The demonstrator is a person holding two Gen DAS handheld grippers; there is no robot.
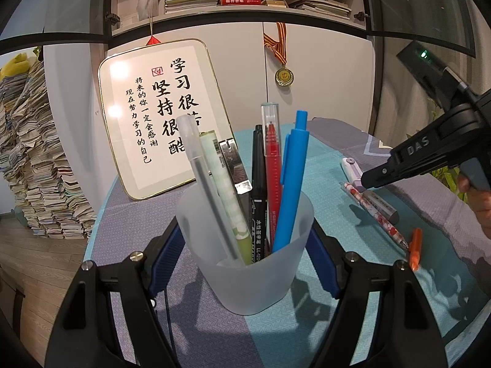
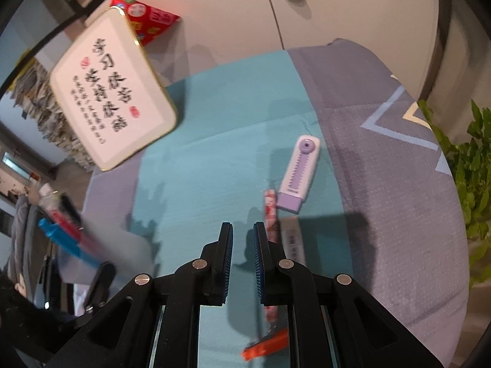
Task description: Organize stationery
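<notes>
Left gripper steadies the pen cup; right gripper hangs empty over the loose stationery.

The left gripper (image 1: 245, 260) has its blue pads pressed against both sides of the frosted pen cup (image 1: 245, 263), closed on it, likely to keep it upright and steady while items are dropped in. The cup stands on the teal-and-grey tablecloth (image 1: 322, 165) and is translucent, tapered and matte; it holds a blue pen (image 1: 291, 184), a red pen (image 1: 272, 153), a black marker (image 1: 258, 190), a clear pen and a pale green one, all leaning. The right gripper (image 2: 242, 239) holds nothing, its jaws a narrow gap apart above the cloth. Just beside its right finger lie a floral pen (image 2: 271, 211), a grey marker (image 1: 380, 205), a purple-white eraser (image 2: 299, 173) and an orange piece (image 2: 267, 343), not yet in the cup.
</notes>
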